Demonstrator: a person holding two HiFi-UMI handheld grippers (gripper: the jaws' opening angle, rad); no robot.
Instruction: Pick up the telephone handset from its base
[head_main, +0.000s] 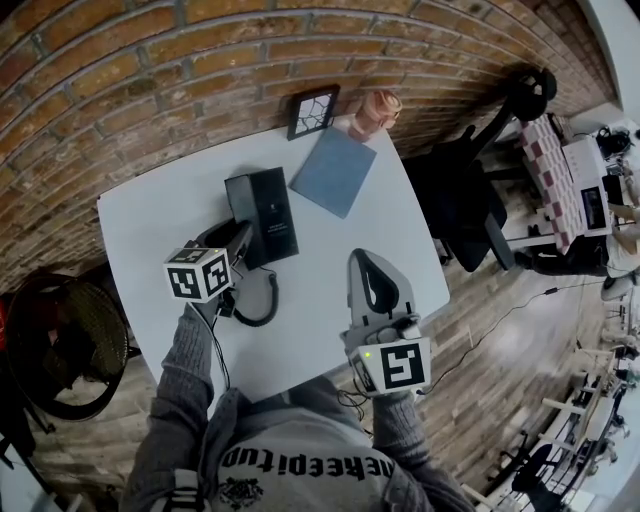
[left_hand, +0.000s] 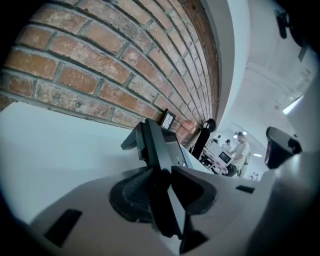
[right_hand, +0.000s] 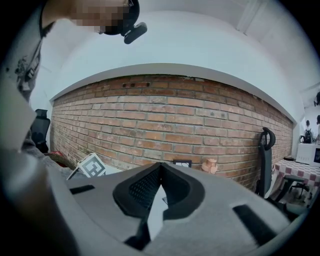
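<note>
The black telephone base (head_main: 265, 212) stands on the white table (head_main: 150, 225), near its left side. My left gripper (head_main: 236, 240) reaches in at the base's left edge. In the left gripper view the black handset (left_hand: 154, 145) runs edge-on between the jaws, and my left gripper (left_hand: 161, 174) is shut on it, both pads pressing its sides. Whether the handset still rests on the base I cannot tell. The coiled cord (head_main: 262, 310) loops on the table below the base. My right gripper (head_main: 363, 258) hovers over the table's front right, shut and empty, fingertips meeting (right_hand: 160, 166).
A blue notebook (head_main: 333, 170) lies behind the base. A small picture frame (head_main: 312, 110) and a pink figurine (head_main: 375, 112) stand against the brick wall (head_main: 150, 70). A black office chair (head_main: 465, 200) is off the table's right edge, a round wire fan (head_main: 60, 340) at the left.
</note>
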